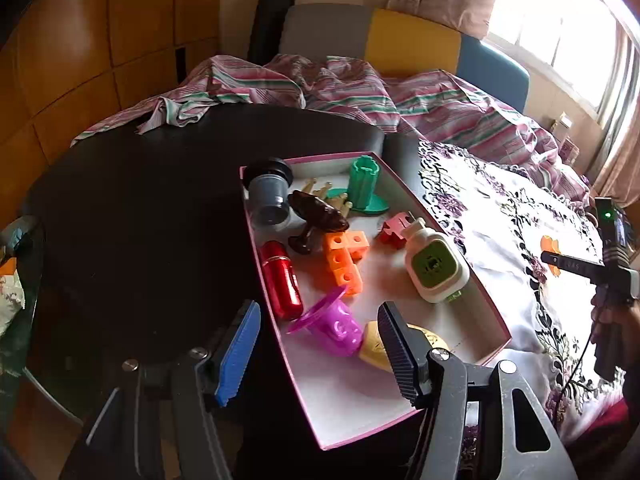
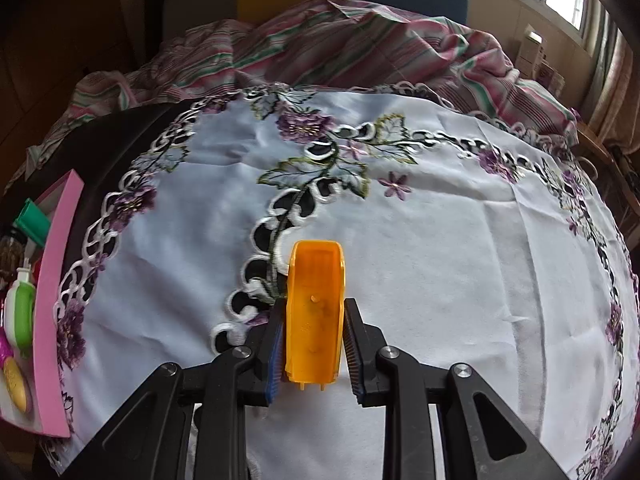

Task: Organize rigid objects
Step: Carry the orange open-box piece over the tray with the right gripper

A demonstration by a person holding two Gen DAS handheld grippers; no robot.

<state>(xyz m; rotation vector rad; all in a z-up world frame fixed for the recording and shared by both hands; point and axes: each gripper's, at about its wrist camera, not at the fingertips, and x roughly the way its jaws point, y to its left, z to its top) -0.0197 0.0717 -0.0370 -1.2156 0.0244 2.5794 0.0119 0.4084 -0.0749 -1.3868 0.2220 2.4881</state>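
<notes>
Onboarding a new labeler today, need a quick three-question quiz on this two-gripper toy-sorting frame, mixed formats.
1. True or false: the right gripper is shut on the orange plastic scoop-shaped piece.
2. Multiple choice: the shiny red metallic cylinder lies A) on the white embroidered tablecloth, B) inside the pink-edged cardboard box, C) on the striped bedsheet.
3. Fill in: the left gripper is ____ and holds nothing.

Key: 1 true; 2 B; 3 open.

Left claw (image 1: 318, 350) spread wide, pink box (image 1: 448, 232), toys inside
</notes>
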